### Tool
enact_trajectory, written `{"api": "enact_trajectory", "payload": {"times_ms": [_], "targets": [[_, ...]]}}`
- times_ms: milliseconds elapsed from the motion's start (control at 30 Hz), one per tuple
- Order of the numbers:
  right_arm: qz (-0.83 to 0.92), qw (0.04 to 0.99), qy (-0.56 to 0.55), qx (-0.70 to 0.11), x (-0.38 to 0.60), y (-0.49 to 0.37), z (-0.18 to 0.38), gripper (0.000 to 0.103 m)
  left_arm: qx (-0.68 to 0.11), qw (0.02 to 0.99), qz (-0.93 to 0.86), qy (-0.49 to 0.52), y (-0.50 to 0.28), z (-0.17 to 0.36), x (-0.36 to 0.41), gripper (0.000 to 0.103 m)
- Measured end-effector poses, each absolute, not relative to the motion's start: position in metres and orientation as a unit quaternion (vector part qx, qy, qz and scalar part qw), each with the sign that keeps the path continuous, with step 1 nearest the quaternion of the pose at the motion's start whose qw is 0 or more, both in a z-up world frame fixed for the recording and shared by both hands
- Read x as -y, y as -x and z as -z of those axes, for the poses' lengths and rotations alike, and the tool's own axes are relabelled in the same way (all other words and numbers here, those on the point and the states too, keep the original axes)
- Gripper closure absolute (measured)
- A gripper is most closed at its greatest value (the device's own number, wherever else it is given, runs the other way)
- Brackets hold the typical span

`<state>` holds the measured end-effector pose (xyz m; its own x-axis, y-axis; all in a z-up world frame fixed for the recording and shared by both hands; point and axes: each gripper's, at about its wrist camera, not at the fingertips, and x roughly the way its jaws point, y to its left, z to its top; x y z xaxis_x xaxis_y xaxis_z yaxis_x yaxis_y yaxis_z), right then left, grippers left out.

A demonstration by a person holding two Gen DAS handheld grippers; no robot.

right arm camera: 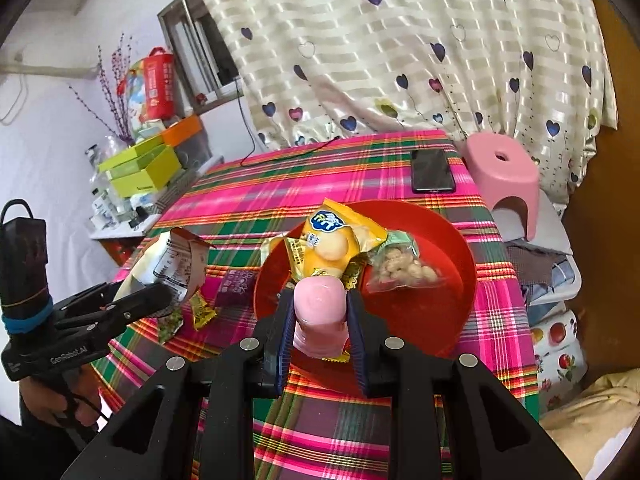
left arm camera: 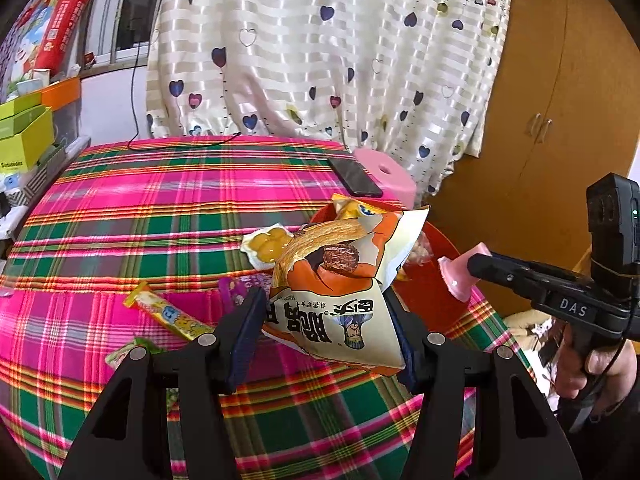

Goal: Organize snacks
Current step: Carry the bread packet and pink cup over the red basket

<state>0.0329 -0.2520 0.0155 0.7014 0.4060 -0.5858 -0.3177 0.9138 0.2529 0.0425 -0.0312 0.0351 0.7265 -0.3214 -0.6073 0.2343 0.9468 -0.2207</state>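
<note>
- The round red plastic bowl (right arm camera: 448,320) near the table's right edge already holds a yellow biscuit packet (right arm camera: 332,244) and a clear bag of nuts (right arm camera: 400,268).
- The right gripper (right arm camera: 320,320) clamps a pink jelly cup (right arm camera: 320,312) over the bowl's near rim.
- The left gripper (left arm camera: 328,320) grips an orange-and-white crisp bag (left arm camera: 340,288), left of the bowl.
- A yellow stick packet (left arm camera: 168,312) and small sweets (right arm camera: 202,312) lie on the plaid tablecloth (left arm camera: 160,216), left to collect.

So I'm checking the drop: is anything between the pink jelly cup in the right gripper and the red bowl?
Nothing visible: the pink jelly cup hangs over the round red plastic bowl's near rim. Snack packets fill its far left side.
</note>
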Motion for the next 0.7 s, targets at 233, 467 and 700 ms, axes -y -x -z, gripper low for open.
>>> {"api": "enact_trajectory", "payload": {"times_ms": [233,467,700], "targets": [[-0.184,0.919,-0.065,-0.342,0.257,-0.036,-0.007,0.080,-0.342,0.923,0.172,0.051,-0.052,-0.036,0.050,0.045],[-0.160,0.919,-0.059,-0.355,0.266,-0.044,0.005,0.080,-0.348,0.916,0.197,0.034,-0.064,-0.033,0.074,0.045],[-0.149,0.915,-0.058,-0.370,0.272,-0.053,0.019,0.080,-0.359,0.908,0.214,0.023,-0.077,-0.026,0.093,0.045]]}}
